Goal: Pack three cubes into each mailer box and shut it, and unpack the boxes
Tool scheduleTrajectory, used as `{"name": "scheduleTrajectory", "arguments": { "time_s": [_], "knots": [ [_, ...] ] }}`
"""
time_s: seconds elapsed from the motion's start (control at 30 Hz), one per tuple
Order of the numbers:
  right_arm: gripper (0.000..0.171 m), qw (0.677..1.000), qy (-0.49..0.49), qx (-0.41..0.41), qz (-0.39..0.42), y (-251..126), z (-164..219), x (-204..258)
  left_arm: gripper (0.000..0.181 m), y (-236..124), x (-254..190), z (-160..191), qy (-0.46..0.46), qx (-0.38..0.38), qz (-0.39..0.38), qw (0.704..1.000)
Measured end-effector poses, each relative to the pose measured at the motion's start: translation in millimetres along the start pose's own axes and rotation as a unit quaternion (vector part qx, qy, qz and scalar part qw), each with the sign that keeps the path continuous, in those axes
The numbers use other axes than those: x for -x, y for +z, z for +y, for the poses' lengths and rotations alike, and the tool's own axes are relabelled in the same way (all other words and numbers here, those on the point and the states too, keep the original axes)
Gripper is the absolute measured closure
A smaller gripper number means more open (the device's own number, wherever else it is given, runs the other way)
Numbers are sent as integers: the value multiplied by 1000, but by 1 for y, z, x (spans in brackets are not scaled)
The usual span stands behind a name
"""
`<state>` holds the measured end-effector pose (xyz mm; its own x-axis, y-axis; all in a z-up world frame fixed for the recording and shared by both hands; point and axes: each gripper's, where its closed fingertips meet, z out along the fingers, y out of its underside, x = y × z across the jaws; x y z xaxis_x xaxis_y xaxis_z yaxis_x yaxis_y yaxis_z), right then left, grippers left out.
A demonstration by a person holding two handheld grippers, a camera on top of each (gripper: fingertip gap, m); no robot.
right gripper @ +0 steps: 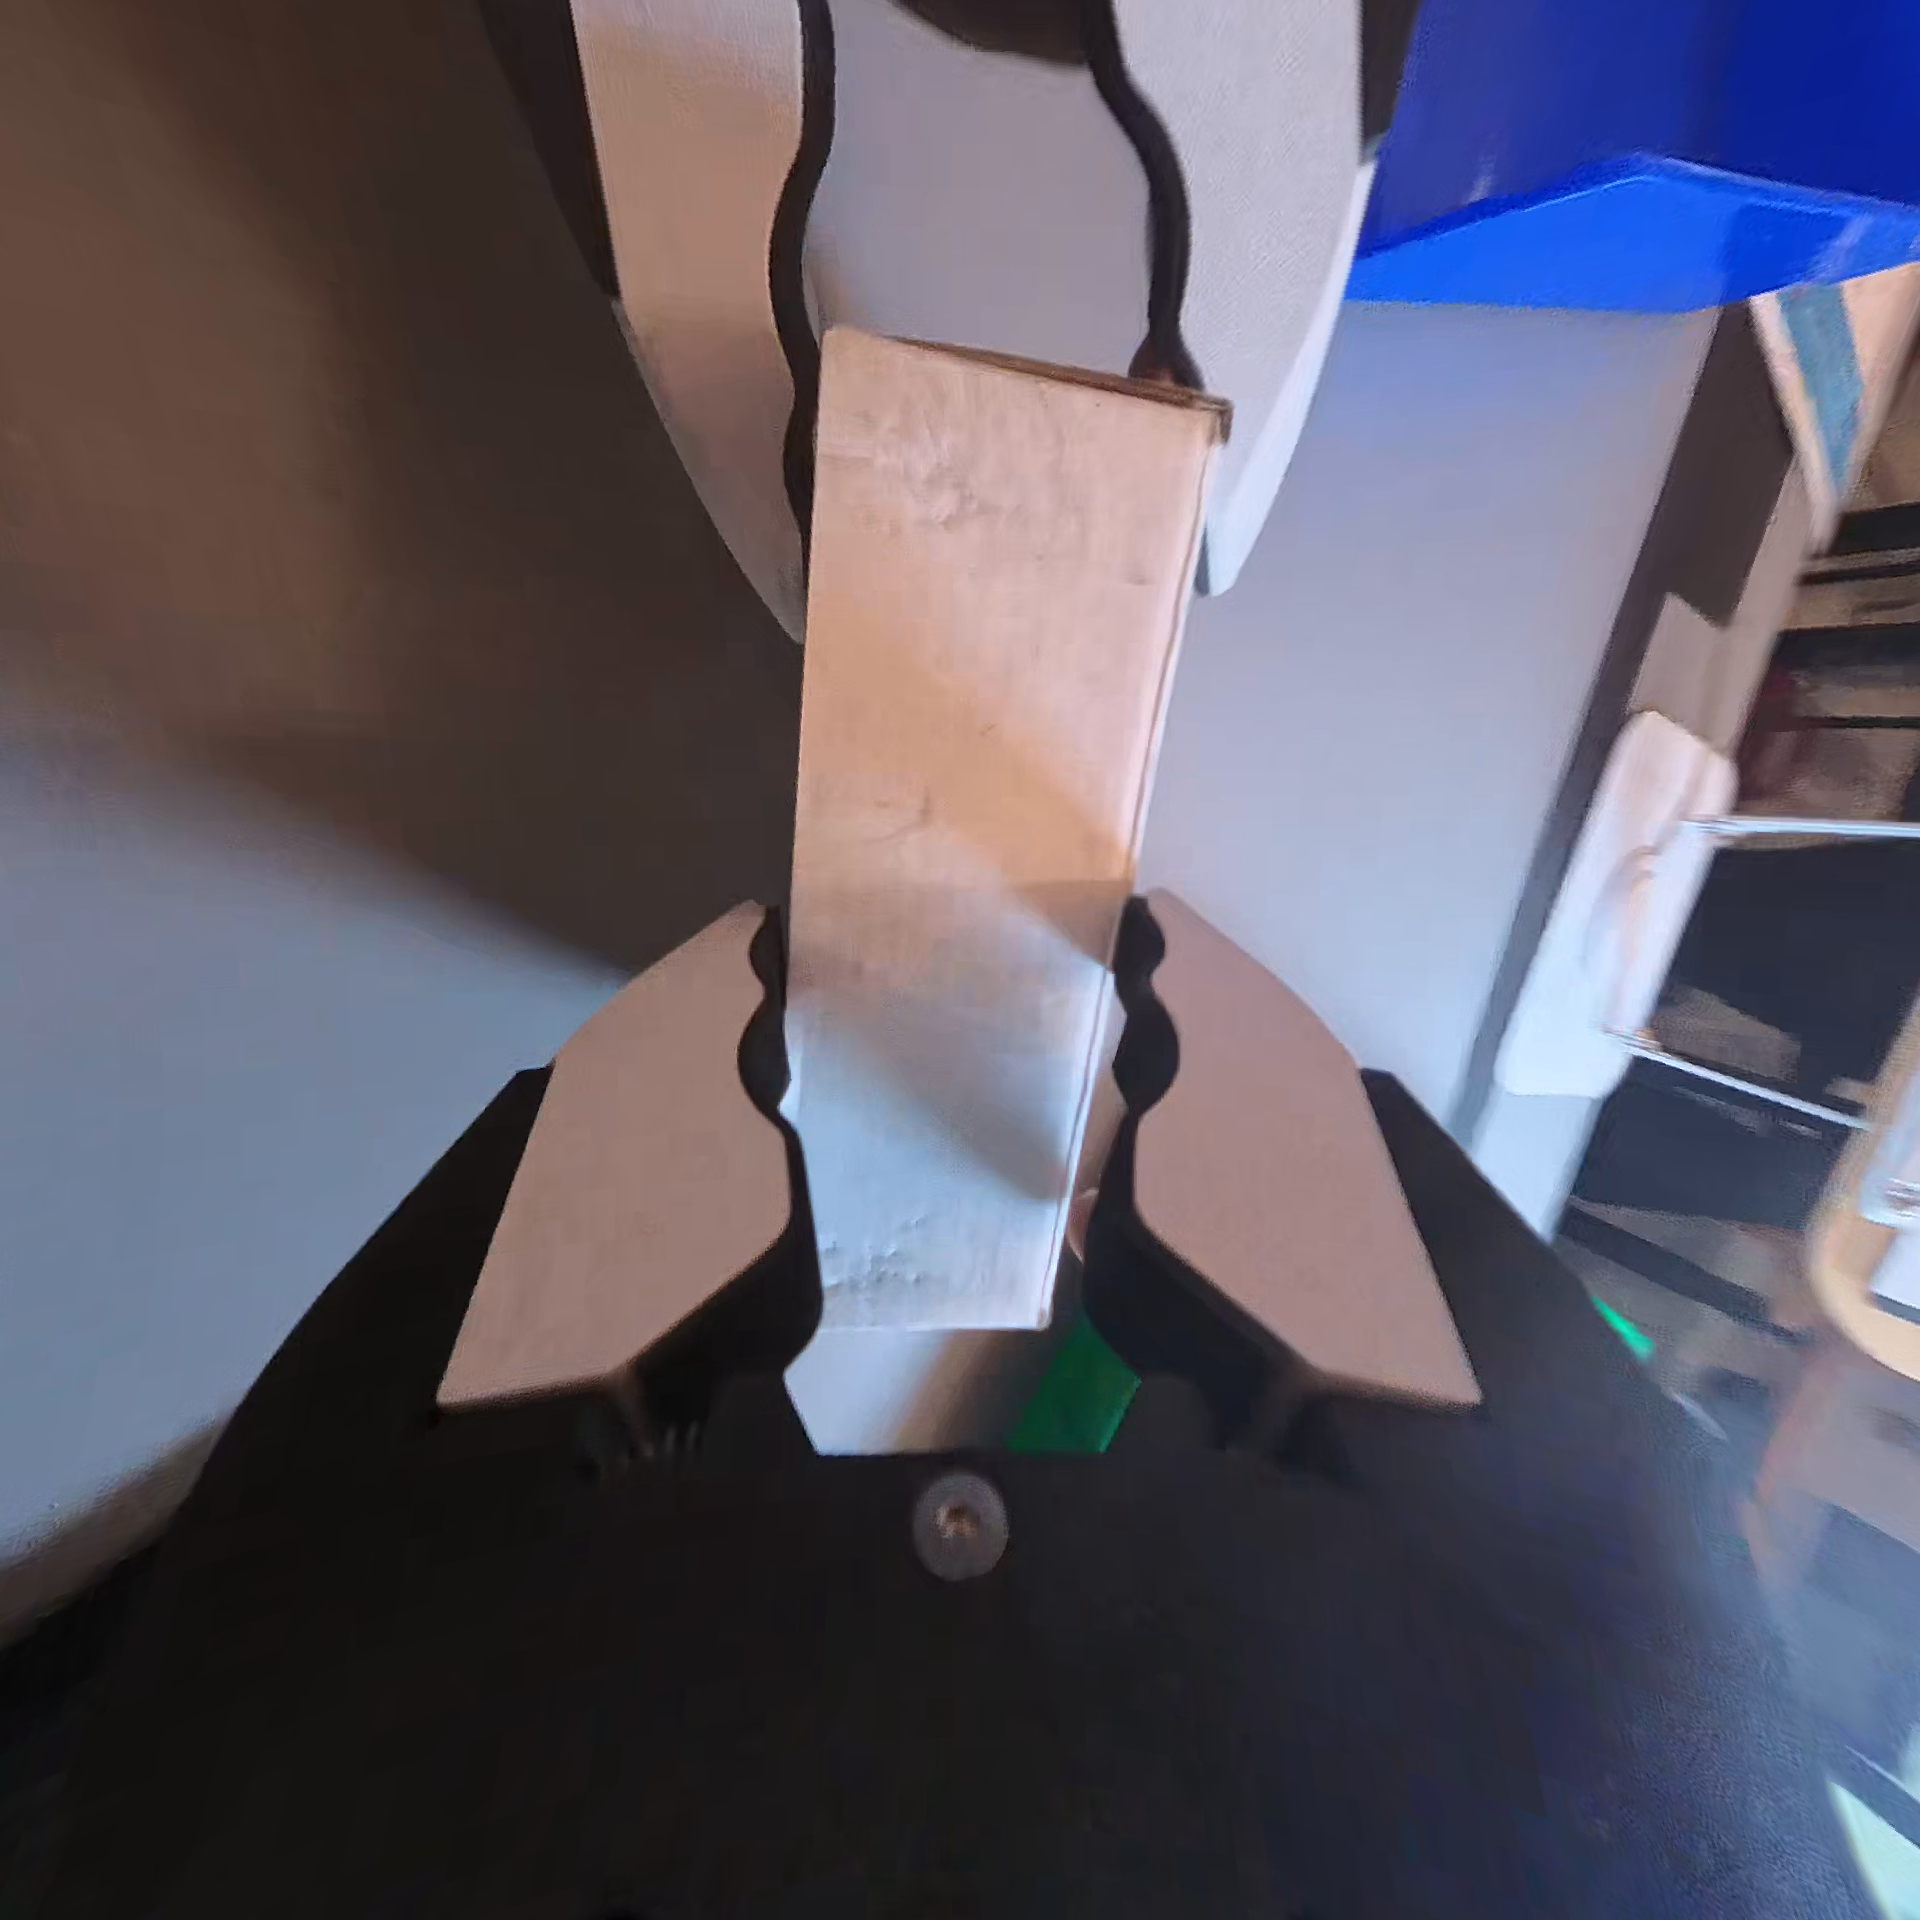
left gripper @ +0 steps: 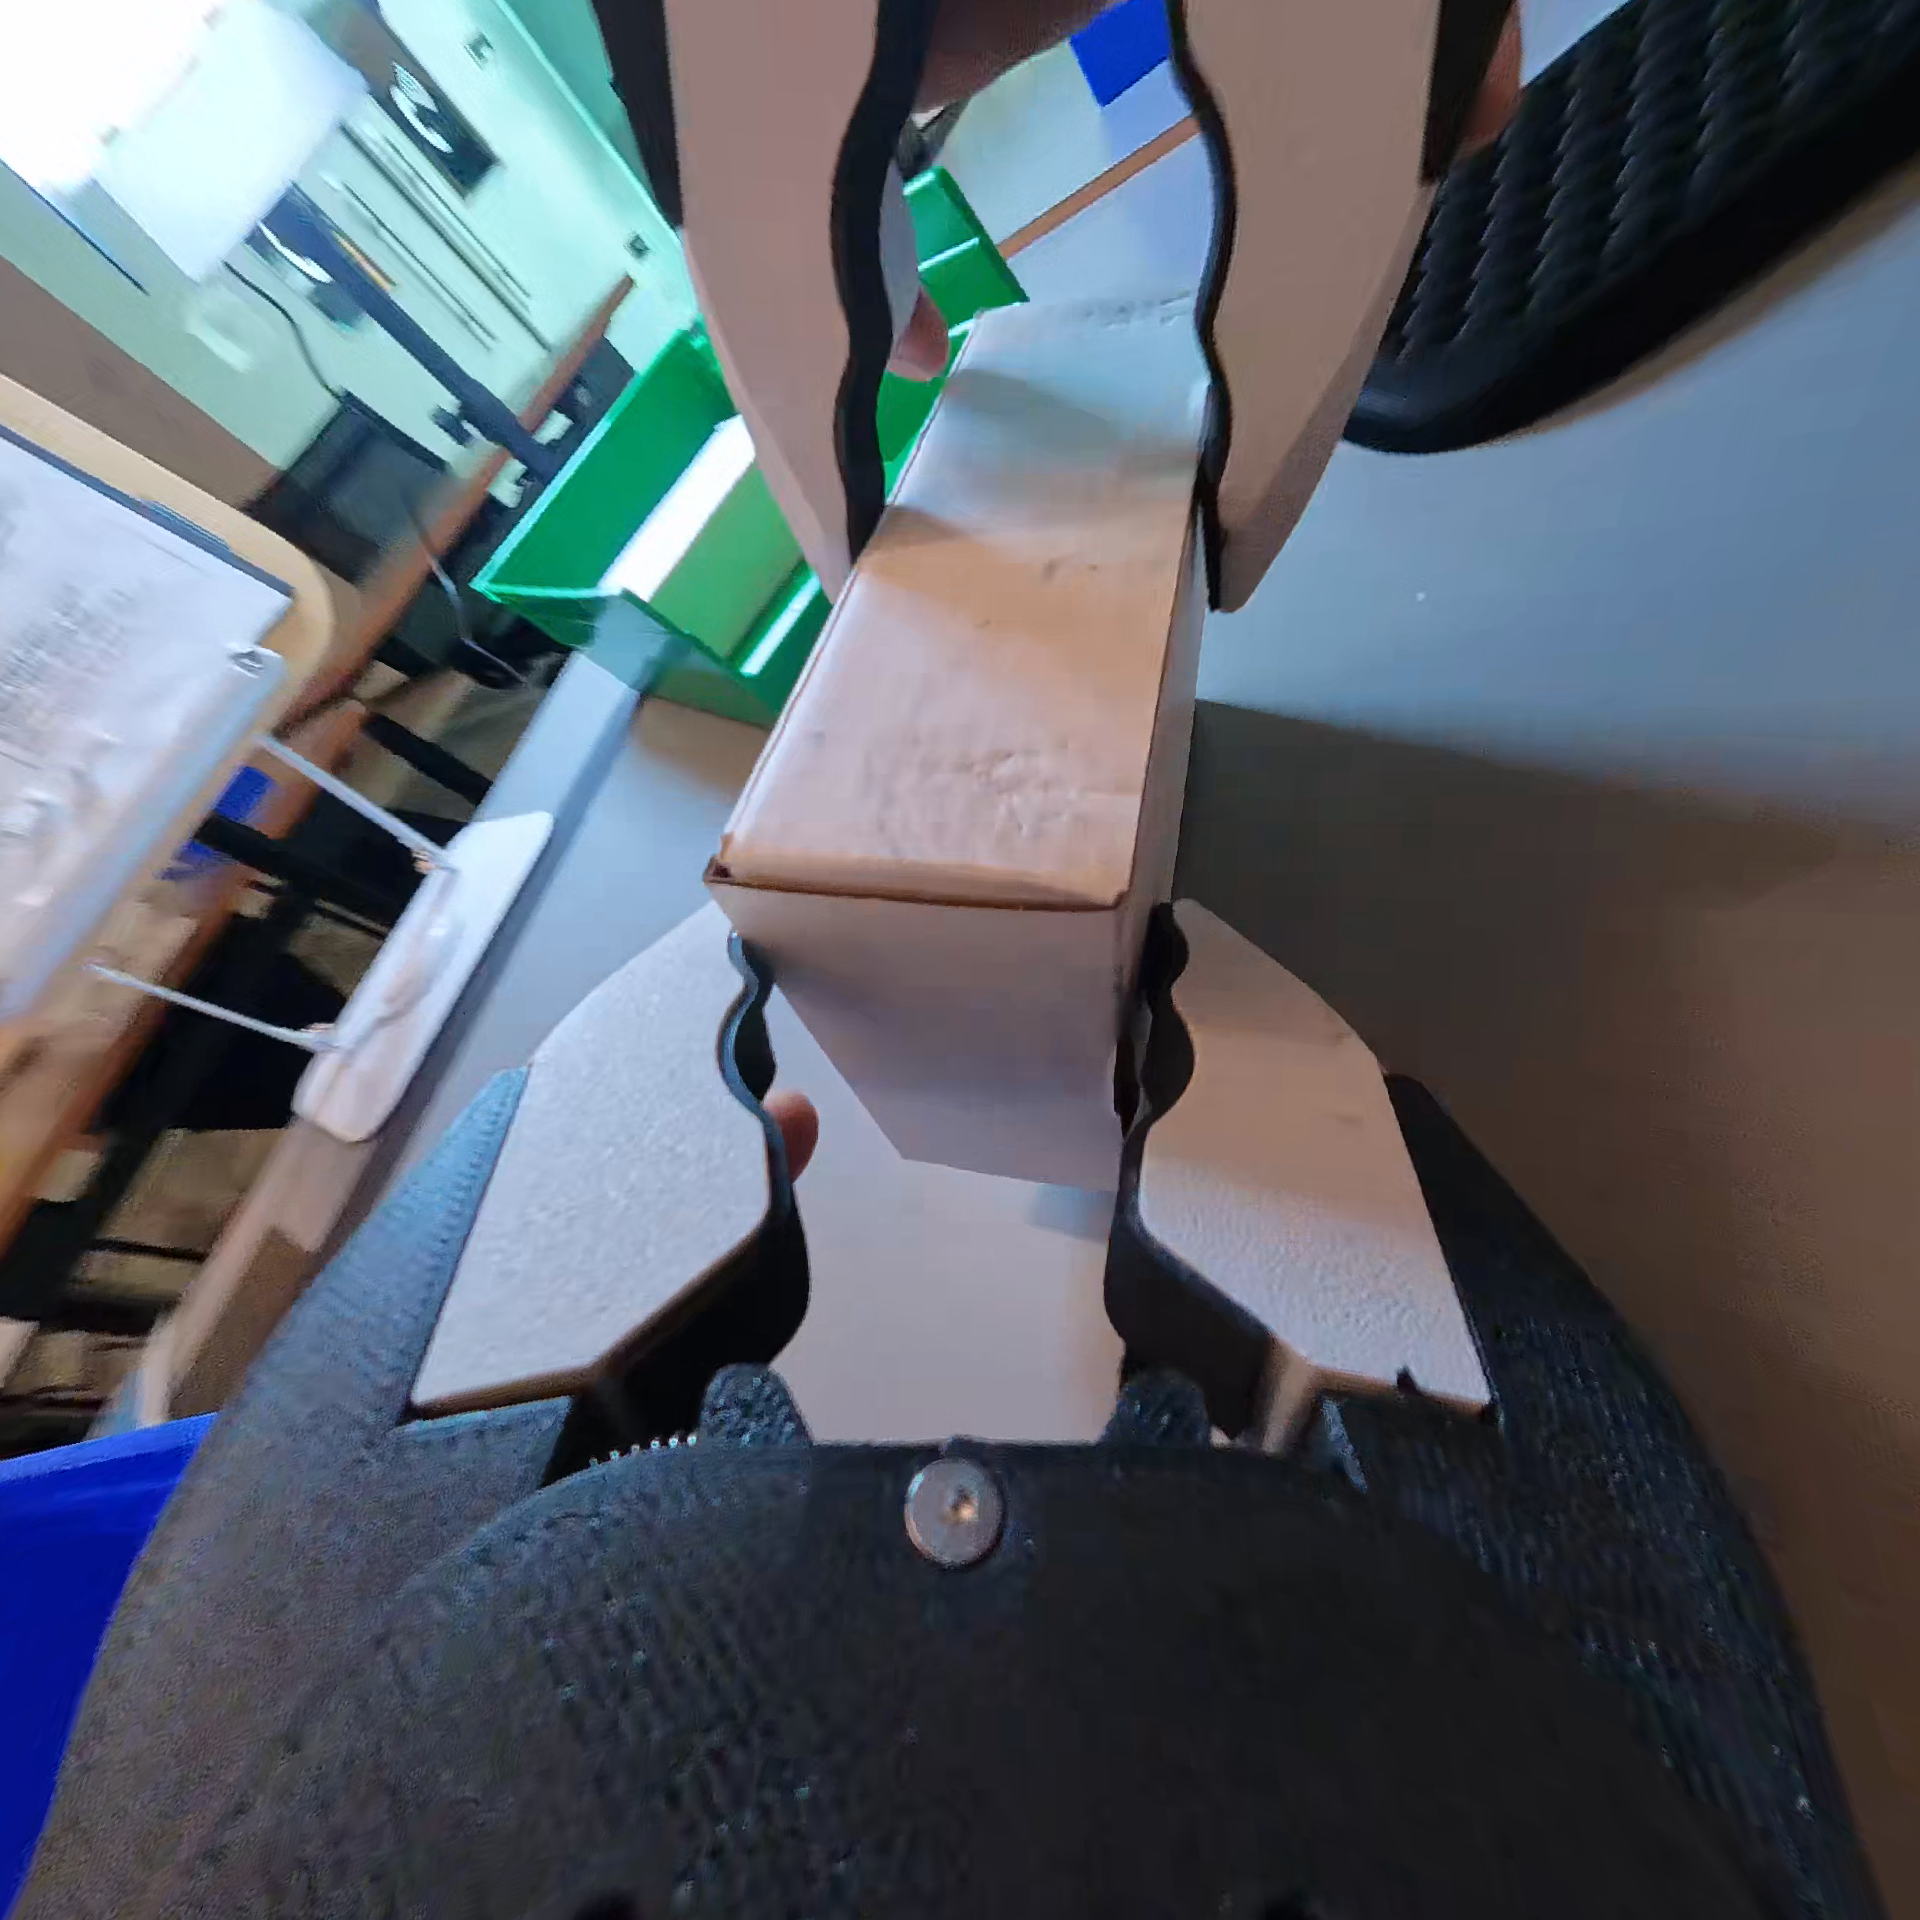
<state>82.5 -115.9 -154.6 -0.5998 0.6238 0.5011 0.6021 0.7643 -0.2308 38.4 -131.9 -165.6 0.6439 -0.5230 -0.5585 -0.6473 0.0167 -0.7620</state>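
Observation:
A closed white cardboard mailer box (left gripper: 966, 748) is held off the grey table (left gripper: 1558, 935) between my two grippers, one at each end. My left gripper (left gripper: 951, 971) is shut on its near end. My right gripper shows opposite at the top of the left wrist view (left gripper: 1034, 571), shut on the far end. In the right wrist view the same box (right gripper: 987, 675) runs away from my right gripper (right gripper: 951, 925), which clamps its near end, and the left gripper (right gripper: 997, 592) clamps the far end. No cubes are in view.
A green bin (left gripper: 675, 520) stands on the table behind the box, and a sliver of it shows in the right wrist view (right gripper: 1070, 1392). A blue bin (right gripper: 1662, 229) is at the table edge (left gripper: 62, 1621). A clear sign stand on a white base (left gripper: 416, 987) sits at the left edge. My hands' fingertips stand some 6 cm from each other.

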Motion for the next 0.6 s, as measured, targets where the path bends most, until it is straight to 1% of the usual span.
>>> {"name": "scheduleTrajectory", "arguments": {
  "time_s": [0.07, 0.1, 0.13, 0.2, 0.27, 0.37, 0.47, 0.53, 0.6],
  "knots": [
    [110, 998, -41, 31, 42, -3, 2, -5, 111, -3, 3, -5, 37, -17, -29, 999],
    [110, 997, -48, 29, 57, -6, -1, -7, 111, -5, 6, -8, 44, -24, -43, 998],
    [110, 996, -46, 25, 68, -11, -2, -11, 111, -6, 10, -10, 33, -32, -55, 997],
    [110, 994, -38, 38, 91, -24, 5, -20, 103, -12, 26, -9, -12, -41, -77, 996],
    [110, 989, -22, 56, 133, -41, 18, -40, 103, -21, 44, -8, -69, -58, -89, 992],
    [110, 967, 13, 103, 232, -74, 54, -87, 106, -32, 66, -2, -157, -82, -104, 979],
    [111, 935, 36, 165, 312, -97, 105, -132, 108, -38, 76, 4, -189, -92, -118, 971],
    [110, 919, 51, 201, 335, -98, 141, -152, 110, -40, 78, 7, -183, -89, -130, 970],
    [110, 912, 64, 235, 331, -84, 177, -162, 111, -40, 79, 10, -177, -83, -138, 971]
  ]
}}
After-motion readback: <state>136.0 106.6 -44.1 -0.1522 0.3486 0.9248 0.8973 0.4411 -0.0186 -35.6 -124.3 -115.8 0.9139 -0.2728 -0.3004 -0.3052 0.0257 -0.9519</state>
